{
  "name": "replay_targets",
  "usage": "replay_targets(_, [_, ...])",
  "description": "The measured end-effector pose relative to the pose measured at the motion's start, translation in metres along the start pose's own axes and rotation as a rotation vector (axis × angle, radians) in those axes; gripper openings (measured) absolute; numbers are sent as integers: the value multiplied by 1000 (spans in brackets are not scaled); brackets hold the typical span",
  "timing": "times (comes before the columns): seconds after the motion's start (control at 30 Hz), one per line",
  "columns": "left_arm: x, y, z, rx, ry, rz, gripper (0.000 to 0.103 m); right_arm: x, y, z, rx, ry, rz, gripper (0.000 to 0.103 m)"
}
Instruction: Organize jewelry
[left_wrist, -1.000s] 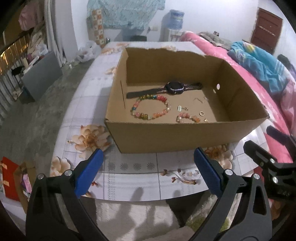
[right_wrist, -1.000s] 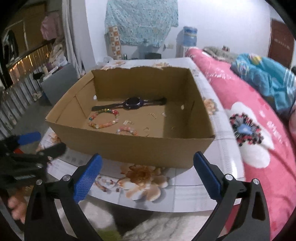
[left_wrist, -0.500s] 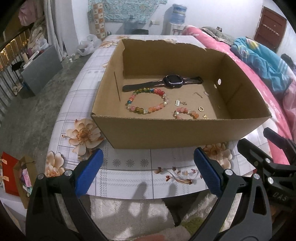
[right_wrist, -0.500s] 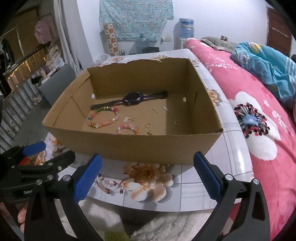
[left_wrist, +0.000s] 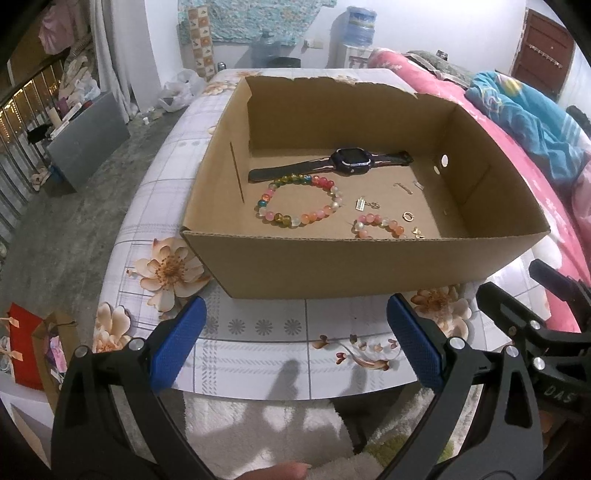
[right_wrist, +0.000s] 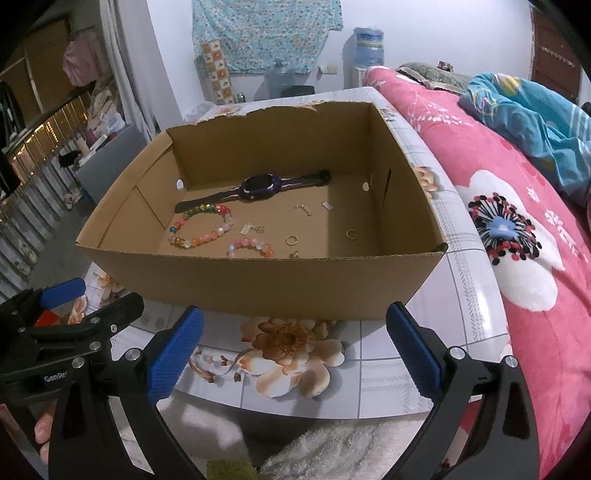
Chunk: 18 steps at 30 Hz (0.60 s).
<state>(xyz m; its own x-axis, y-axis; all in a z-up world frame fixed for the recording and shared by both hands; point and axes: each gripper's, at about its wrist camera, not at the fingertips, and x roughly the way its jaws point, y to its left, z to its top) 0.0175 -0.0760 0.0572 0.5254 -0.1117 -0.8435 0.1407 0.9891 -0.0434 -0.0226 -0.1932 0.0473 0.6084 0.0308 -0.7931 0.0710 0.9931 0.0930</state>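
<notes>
Since both grippers, left (left_wrist: 295, 339) and right (right_wrist: 293, 339), hang spread wide and empty short of the box (left_wrist: 369, 266), clear its near wall before you dip for the watch (left_wrist: 351, 158) or big bracelet (left_wrist: 299, 201) on its floor. Compared with a second ago, you sit higher and closer, seeing more floor.
</notes>
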Motion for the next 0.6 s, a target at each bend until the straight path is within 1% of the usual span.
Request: replay_targets(0.6, [3,-3,1,3,7,14,95,5,-3,0,11,12,6,96])
